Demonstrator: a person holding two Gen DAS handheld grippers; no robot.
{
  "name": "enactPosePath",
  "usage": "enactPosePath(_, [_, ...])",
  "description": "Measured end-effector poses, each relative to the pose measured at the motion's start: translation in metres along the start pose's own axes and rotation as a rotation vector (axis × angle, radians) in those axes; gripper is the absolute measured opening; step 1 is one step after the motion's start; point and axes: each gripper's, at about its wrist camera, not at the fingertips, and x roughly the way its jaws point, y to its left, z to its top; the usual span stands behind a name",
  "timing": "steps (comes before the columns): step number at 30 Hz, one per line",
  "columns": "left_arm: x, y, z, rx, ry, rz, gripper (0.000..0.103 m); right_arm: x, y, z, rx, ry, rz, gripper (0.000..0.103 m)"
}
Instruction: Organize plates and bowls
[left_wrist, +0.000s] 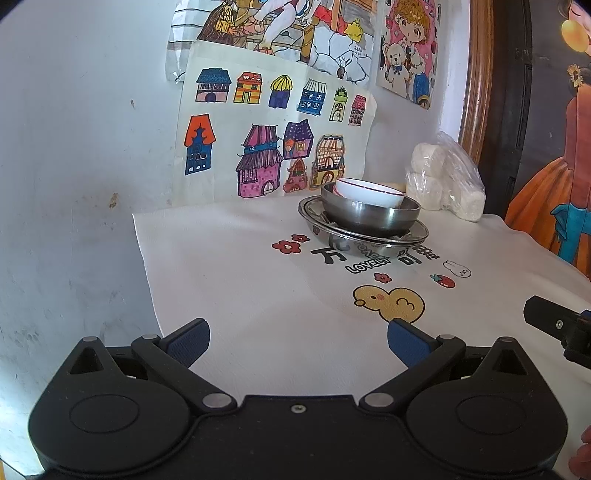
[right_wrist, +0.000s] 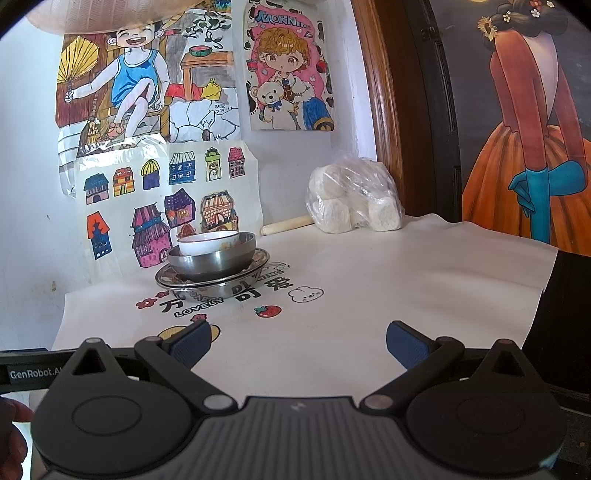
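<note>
— While both grippers hang over the counter (left_wrist: 258, 295), where's the dishware?

— Stacked at the far side, near the wall: a white bowl (left_wrist: 369, 192) tilted inside a steel bowl (left_wrist: 369, 216), which sits on steel plates (left_wrist: 364, 236) (two, by the look of the rims). From the right wrist view the same stack — white bowl (right_wrist: 208, 243), steel bowl (right_wrist: 210, 264), plates (right_wrist: 214, 282) — lies ahead and left.

— And the jaws?

— Spread wide on both. The left gripper (left_wrist: 298, 338) holds nothing, and neither does the right gripper (right_wrist: 298, 338); both are well short of the stack, over the printed cloth (right_wrist: 369, 295).

— Anything else nearby?

— A plastic bag (right_wrist: 354, 195) of white lumps in the far corner — a pale stick (right_wrist: 286, 224) lies just beside it. Drawings (left_wrist: 269, 147) are taped to the wall behind the stack.
</note>
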Motion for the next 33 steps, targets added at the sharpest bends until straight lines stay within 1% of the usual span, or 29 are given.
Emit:
enactPosePath(13, [0.0023,-0.0001,0.0002,-0.005,0.027,-0.002,0.102,0.0005,-0.0001,-0.0005,-0.004,0.005,0.000,0.103])
enactPosePath(19, [0.0006,-0.0007,0.0008,-0.003,0.015,-0.001,0.102,0.0010,-0.0004,-0.0008,-0.006,0.007,-0.001,0.103])
enactPosePath(33, [0.0002,-0.0003,0.0009,-0.006,0.016,-0.001,0.102,0.0013,-0.0001,-0.0018,-0.009,0.009,-0.003,0.103])
